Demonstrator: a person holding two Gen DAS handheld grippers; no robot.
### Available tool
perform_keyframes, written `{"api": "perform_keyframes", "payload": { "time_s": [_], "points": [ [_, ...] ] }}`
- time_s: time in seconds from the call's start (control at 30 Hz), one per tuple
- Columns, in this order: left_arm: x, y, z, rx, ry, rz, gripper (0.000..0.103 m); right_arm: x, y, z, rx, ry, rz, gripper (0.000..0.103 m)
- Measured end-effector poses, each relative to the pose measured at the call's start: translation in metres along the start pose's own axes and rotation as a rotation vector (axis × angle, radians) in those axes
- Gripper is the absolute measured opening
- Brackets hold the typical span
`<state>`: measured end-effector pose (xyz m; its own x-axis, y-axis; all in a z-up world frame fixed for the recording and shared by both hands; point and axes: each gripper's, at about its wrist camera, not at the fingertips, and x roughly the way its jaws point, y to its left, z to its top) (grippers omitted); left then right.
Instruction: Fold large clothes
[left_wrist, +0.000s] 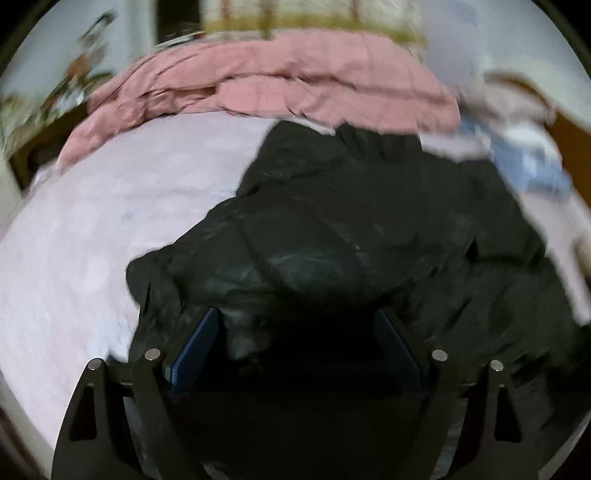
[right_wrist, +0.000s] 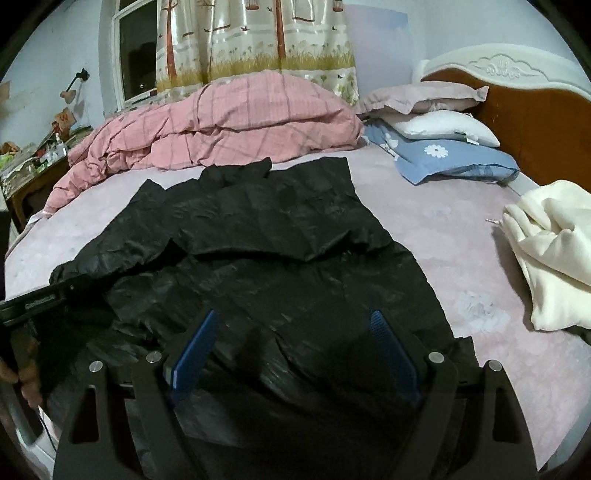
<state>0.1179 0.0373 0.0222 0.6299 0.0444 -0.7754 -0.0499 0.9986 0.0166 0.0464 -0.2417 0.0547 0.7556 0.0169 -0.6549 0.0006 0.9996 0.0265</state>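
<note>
A large black shiny jacket (right_wrist: 266, 251) lies crumpled on the pink bed sheet (right_wrist: 443, 229), partly folded over itself. It also shows in the left wrist view (left_wrist: 351, 229), which is blurred. My left gripper (left_wrist: 295, 321) is open, its blue pads wide apart over the near edge of the jacket. My right gripper (right_wrist: 293, 321) is open too, its pads spread above the jacket's near part. Neither holds any fabric. The left gripper's black body (right_wrist: 33, 301) shows at the left edge of the right wrist view.
A pink checked duvet (right_wrist: 221, 125) is heaped at the far side of the bed. Pillows (right_wrist: 443, 129) are stacked by the brown headboard (right_wrist: 535, 122). A cream garment (right_wrist: 554, 251) lies at the right. A cluttered side table (right_wrist: 33, 166) stands left.
</note>
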Motion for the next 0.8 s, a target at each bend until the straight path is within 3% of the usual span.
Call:
{"api": "perform_keyframes", "payload": {
  "time_s": [0.07,0.17,0.2,0.27,0.33,0.4,0.47,0.57,0.8],
  "points": [
    [0.012,-0.006,0.005,0.042,0.065,-0.029,0.085,0.001,-0.003,-0.001,-0.001,0.0,-0.01,0.086],
    [0.023,-0.032,0.004,0.322,0.115,0.049,0.086,0.0,-0.007,0.0,0.001,-0.001,-0.014,0.086],
    [0.024,-0.035,0.004,0.364,0.117,0.058,0.086,-0.002,-0.008,0.0,0.004,-0.001,-0.011,0.086],
    [0.027,-0.031,0.013,0.373,0.157,0.058,0.086,-0.004,-0.013,0.0,0.007,-0.003,-0.013,0.086],
    [0.025,-0.022,0.023,0.346,0.144,0.067,0.084,-0.005,-0.015,0.0,0.007,-0.007,-0.039,0.086],
    [0.03,-0.016,0.03,0.351,0.158,0.056,0.064,-0.006,-0.017,0.0,-0.008,-0.013,-0.09,0.086],
    [0.039,-0.012,0.03,0.323,0.228,0.038,0.011,-0.006,-0.019,0.001,-0.018,-0.008,-0.11,0.086],
    [0.007,-0.01,0.031,0.288,0.171,-0.019,0.007,-0.008,-0.029,0.002,0.008,-0.007,-0.09,0.086],
    [-0.09,-0.027,0.027,0.32,0.015,-0.036,0.008,-0.004,-0.049,0.001,0.09,0.02,-0.064,0.086]
  ]
}}
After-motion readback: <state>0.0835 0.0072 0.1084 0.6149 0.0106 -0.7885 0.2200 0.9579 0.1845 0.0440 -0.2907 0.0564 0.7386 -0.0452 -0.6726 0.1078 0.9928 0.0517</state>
